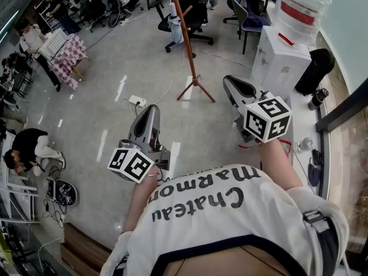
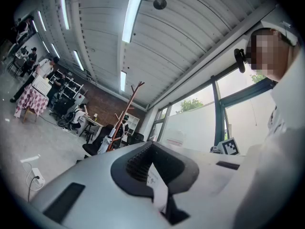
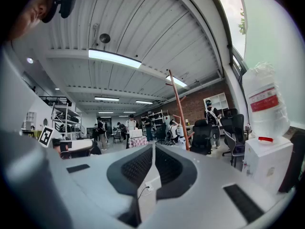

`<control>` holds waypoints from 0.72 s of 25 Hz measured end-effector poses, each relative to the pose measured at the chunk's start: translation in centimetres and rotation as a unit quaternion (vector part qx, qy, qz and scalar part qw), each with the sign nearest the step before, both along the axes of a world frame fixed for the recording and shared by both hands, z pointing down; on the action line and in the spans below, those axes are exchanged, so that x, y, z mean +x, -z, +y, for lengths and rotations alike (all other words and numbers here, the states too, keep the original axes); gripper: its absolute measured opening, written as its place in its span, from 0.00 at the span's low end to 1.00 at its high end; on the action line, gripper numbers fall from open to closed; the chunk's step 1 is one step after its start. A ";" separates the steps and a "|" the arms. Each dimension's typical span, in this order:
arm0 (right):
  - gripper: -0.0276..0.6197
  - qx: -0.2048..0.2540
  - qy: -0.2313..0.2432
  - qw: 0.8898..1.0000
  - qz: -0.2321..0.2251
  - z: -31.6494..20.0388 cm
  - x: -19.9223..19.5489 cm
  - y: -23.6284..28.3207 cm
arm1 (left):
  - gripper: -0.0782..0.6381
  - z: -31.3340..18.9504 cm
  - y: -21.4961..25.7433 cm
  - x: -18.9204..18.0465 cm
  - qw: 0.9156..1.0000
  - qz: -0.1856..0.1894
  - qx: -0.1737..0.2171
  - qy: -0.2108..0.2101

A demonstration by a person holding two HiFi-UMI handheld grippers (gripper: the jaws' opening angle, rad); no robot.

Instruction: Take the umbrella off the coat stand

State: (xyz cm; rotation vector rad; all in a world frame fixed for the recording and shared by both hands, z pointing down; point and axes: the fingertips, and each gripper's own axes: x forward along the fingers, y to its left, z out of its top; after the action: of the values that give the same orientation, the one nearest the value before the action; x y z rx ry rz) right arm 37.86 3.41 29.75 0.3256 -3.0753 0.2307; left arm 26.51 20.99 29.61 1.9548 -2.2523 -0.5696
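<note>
- Both grippers are shut and empty; our left gripper [image 1: 150, 114] and our right gripper [image 1: 232, 84] point ahead toward the stand, each with its jaws pressed together and nothing between them.
- We see the umbrella [image 1: 175, 26] well apart from both grippers, across the floor [image 1: 115, 62]; it hangs folded against the upper part of the coat stand [image 1: 190, 56], on the side nearer our left gripper, pale against the brown wood.
- We judge it light, a small folded bundle; it is probably loose cloth over a stiff core, so the cloth is likely to slide and bunch under the pads while the shaft inside resists.
- We cannot tell whether it hangs by a strap or by its handle; it is too small in every view.
- We would take hold across its middle and squeeze through the cloth onto the stiff shaft, or take the handle if it proves bare; the cloth alone would be a poor grip.
- We expect it to come free by lifting upward off its peg, not by pulling outward.
- We note the stand rests on thin splayed legs [image 1: 198, 91]; a sideways tug might rock it, so the free gripper could steady the wood.
</note>
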 end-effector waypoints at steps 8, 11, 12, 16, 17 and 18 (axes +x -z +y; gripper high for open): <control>0.11 -0.005 -0.004 1.000 0.008 -1.2 -0.9 -0.7 | 0.14 -0.2 -0.6 -1.0 1.000 0.008 -0.009 0.004; 0.11 -0.011 0.006 1.000 0.007 -1.2 -1.5 -1.0 | 0.14 0.0 -1.1 -1.9 1.000 0.014 -0.010 0.016; 0.11 -0.015 0.009 1.000 0.009 -1.2 -1.7 -1.3 | 0.14 -0.1 -1.3 -2.1 1.000 0.016 -0.012 0.018; 0.11 -0.015 0.011 0.999 0.028 -1.5 -3.2 -2.3 | 0.14 -0.8 -1.6 -3.2 1.000 0.019 -0.018 0.015; 0.11 -0.014 0.010 0.999 0.034 -1.7 -3.7 -2.6 | 0.14 -1.1 -1.7 -3.6 1.000 0.021 -0.018 0.014; 0.11 -0.014 0.010 0.999 0.040 -2.0 -4.2 -2.9 | 0.14 -1.4 -1.9 -4.1 0.999 0.023 -0.017 0.013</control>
State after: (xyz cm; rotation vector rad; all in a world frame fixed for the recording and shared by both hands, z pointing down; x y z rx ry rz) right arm 33.63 1.44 32.65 0.2964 -2.9914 0.2546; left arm 22.40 19.59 31.47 1.8786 -2.2489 -0.5685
